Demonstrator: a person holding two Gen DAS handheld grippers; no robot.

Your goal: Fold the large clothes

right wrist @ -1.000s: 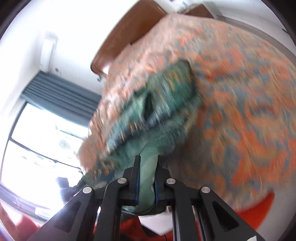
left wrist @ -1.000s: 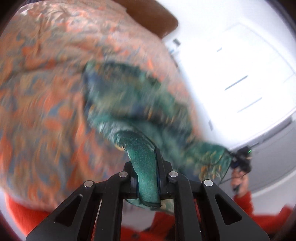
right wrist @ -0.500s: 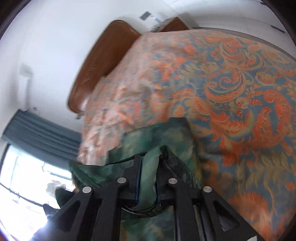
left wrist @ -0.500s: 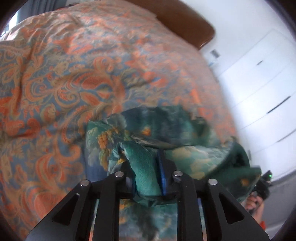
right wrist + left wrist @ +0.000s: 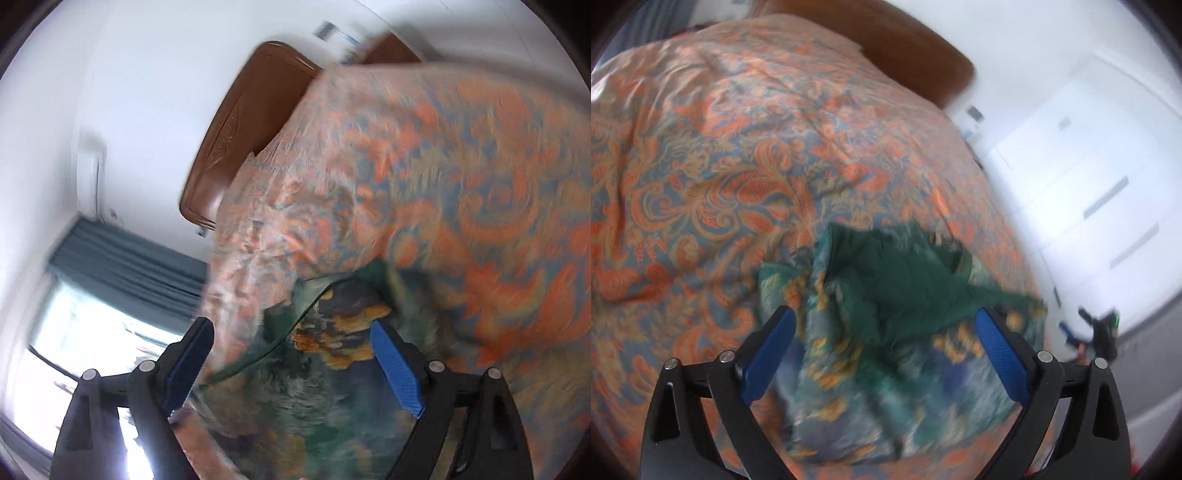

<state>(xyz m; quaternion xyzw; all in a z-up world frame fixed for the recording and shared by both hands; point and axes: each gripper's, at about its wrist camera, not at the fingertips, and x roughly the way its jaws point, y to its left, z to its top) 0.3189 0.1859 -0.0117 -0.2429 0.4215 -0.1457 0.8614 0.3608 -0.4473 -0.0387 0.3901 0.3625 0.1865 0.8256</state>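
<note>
Both grippers had let go: a second earlier each pinched a bunch of the green garment (image 5: pixel 905 295), and now the cloth lay crumpled on the bed (image 5: pixel 701 166), near its near edge. The left gripper (image 5: pixel 882 350) had just been opening — its fingers (image 5: pixel 768 354) stood spread wide, cloth below and between them but unpressed. The right gripper (image 5: pixel 291 365) had opened likewise, holding nothing. This fold looked laid down — smoothing or regrasping probably came next.
</note>
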